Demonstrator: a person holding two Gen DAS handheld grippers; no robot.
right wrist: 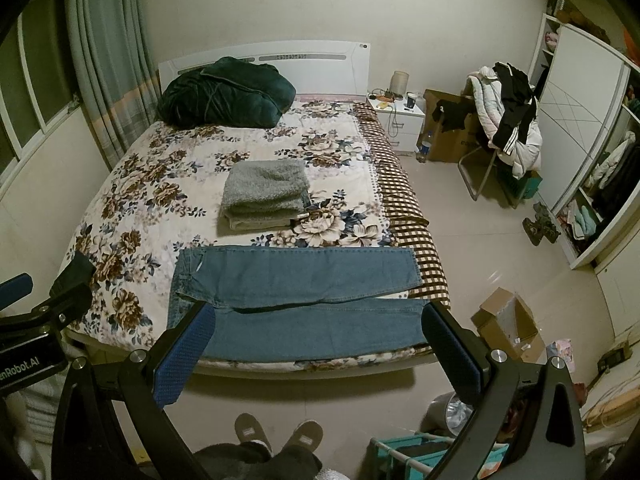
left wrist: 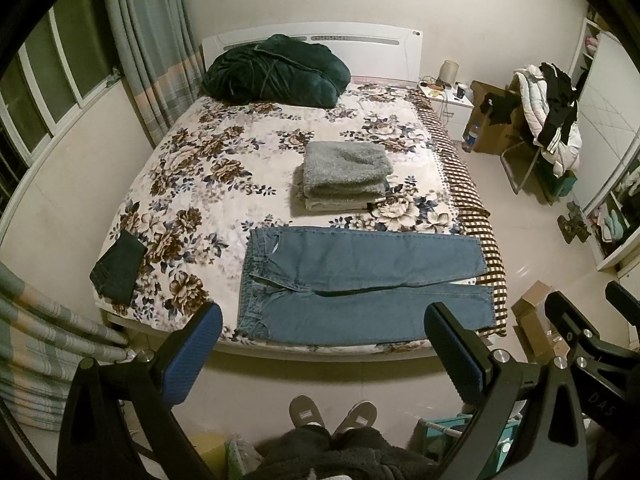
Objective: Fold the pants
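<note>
1. While both grippers hang back off the bed [left wrist: 192, 184], the jeans [left wrist: 360, 280] lie flat along its near edge, long axis crosswise to the jaws, waistband to the left, hems to the right.
2. The left gripper [left wrist: 324, 344] looks nearer the waistband, the right gripper [right wrist: 316, 344] nearer the hems (a judgement from framing).
3. Both jaws stand wide apart, holding and touching nothing.
4. A folded grey stack [left wrist: 344, 176] sits beyond the jeans.
</note>
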